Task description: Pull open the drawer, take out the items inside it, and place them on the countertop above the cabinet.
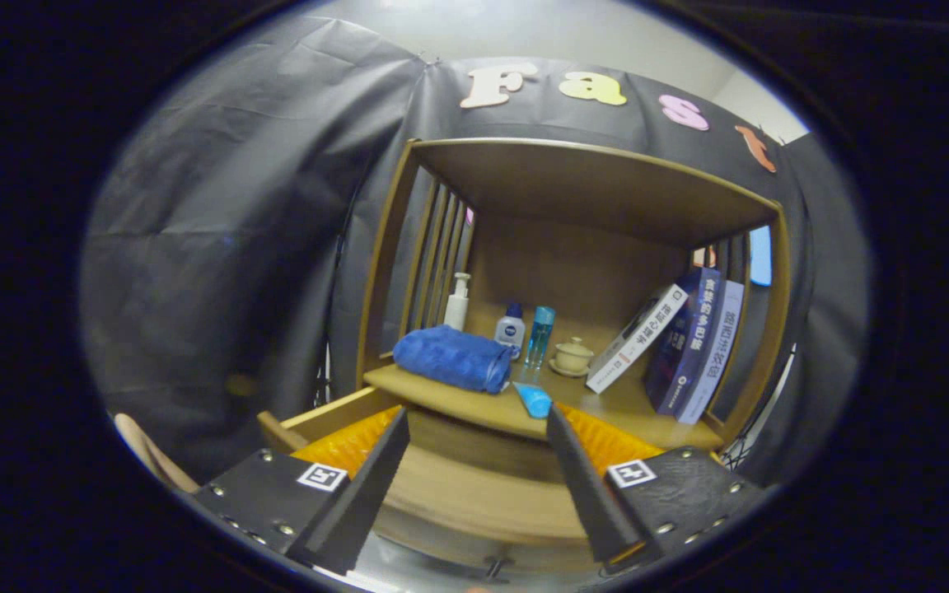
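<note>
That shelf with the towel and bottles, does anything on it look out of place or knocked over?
Mostly tidy. One small blue tube lies flat at the countertop's front edge, just beyond the open gripper, while the bottles behind it stand upright. The white book leans against the blue books. The drawer below stands open.

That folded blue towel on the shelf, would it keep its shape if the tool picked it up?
Probably not: the blue towel looks soft and loosely folded, so it would likely droop and unfold. It seems unlikely to slip or break. The tool is open, short of it.

cabinet (573,189): matt wood | towel (454,357): plush cloth | gripper (474,428): matt black
</note>
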`<state>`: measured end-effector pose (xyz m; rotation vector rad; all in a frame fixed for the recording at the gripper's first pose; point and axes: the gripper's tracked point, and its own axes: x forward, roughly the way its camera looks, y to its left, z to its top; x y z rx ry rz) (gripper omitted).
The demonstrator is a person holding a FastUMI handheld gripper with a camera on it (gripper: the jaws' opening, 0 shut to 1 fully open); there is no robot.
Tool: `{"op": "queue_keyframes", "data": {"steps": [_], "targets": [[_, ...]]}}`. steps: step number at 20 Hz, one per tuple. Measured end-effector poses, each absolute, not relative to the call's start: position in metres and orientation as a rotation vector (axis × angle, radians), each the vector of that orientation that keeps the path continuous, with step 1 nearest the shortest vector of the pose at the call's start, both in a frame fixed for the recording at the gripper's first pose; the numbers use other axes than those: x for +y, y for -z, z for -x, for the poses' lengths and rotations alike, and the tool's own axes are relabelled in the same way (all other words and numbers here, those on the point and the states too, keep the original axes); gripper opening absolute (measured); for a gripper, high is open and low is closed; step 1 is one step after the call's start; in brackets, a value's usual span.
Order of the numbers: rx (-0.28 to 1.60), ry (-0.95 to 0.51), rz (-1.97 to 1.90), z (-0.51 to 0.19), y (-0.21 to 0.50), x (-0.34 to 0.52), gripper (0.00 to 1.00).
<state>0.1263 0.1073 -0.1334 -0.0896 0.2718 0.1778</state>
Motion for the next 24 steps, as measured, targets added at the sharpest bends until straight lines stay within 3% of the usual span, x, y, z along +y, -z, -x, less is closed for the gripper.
{"op": "queue_keyframes", "data": {"steps": [2,8,16,24], "targets": [[0.269,-0.166,0.130,-0.098,0.145,0.105,0.98],[0.366,-0.083,0.150,-0.052,0.203,0.088,0.98],[0.471,0.051,0.096,-0.067,0.246,0.061,0.98],[0.423,0.135,0.191,-0.072,0.249,0.056,0.98]]}}
